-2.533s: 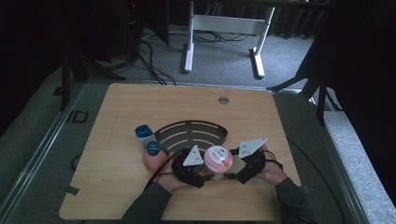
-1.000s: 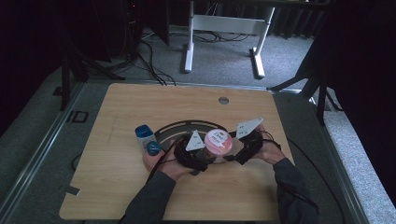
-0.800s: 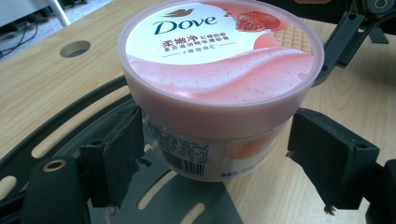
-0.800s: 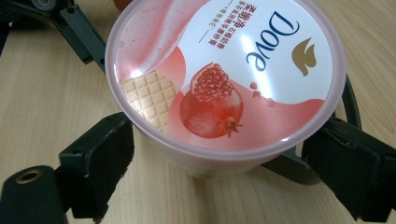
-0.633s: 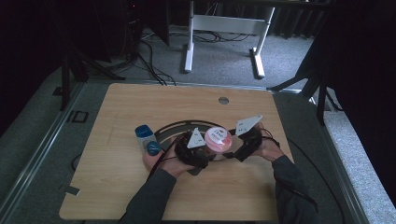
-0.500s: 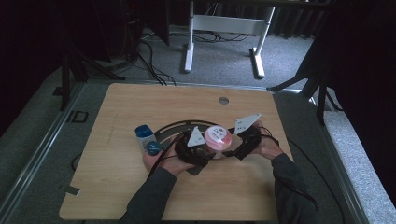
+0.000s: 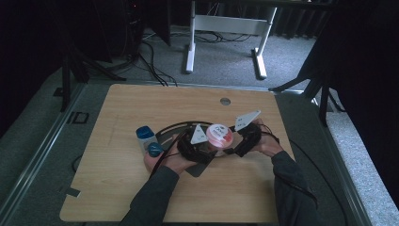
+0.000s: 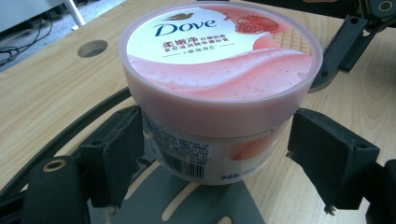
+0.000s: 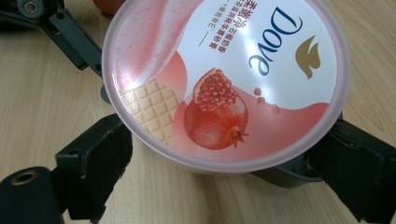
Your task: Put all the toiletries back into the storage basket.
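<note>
Wooden table (image 7: 122, 188), barcode on tub (image 8: 219, 93), pomegranate lid

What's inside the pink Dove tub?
That is hidden: the pink lid covers the Dove tub, shut all round. On the lid you see a printed pomegranate and wafer. Under the tub lies a dark slotted plate.

Tub (image 8: 219, 154) is showing a translucent plastic body – printed label wrapping it; lid (image 8: 219, 46) is reading as glossy pink plastic, catching reflections. Left gripper (image 8: 215, 154) pads are looking matt black, slightly rough-edged. Table (image 8: 42, 93) is presenting light wood-grain, smooth – matt finish.
</note>
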`<state>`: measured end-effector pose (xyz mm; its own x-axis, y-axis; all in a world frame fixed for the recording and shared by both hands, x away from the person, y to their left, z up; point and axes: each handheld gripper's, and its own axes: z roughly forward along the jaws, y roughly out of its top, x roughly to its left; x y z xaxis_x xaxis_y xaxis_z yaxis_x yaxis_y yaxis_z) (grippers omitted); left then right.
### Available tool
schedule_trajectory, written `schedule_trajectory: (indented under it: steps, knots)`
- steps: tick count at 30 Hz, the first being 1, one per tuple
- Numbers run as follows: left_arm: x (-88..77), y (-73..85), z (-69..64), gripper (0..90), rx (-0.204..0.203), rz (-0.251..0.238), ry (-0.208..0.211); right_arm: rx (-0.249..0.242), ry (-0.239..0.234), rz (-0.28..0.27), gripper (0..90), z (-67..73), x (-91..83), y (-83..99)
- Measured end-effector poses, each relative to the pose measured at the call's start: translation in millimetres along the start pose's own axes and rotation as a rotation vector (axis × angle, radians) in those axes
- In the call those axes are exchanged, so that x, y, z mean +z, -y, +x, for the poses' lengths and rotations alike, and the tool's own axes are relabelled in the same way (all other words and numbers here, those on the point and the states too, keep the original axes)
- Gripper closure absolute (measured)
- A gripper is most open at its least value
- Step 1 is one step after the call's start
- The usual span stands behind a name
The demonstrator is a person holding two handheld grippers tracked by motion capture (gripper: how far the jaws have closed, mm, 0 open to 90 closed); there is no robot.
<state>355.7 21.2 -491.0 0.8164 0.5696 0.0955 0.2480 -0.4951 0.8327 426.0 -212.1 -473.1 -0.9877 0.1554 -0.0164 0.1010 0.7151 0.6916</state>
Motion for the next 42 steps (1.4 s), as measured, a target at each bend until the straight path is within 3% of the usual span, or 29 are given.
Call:
schedule_trajectory:
  steps: [31,42]
  knots:
    - [13.8,-7.4,12.6,18.9,-0.043,0.004,-0.089,0.026,-0.011,0.050,8.2,-31.0,5.9,-12.2]
    - [18.5,-6.5,17.7,18.7,-0.058,0.017,-0.102,0.038,-0.014,0.069,8.3,-38.6,11.3,-14.3]
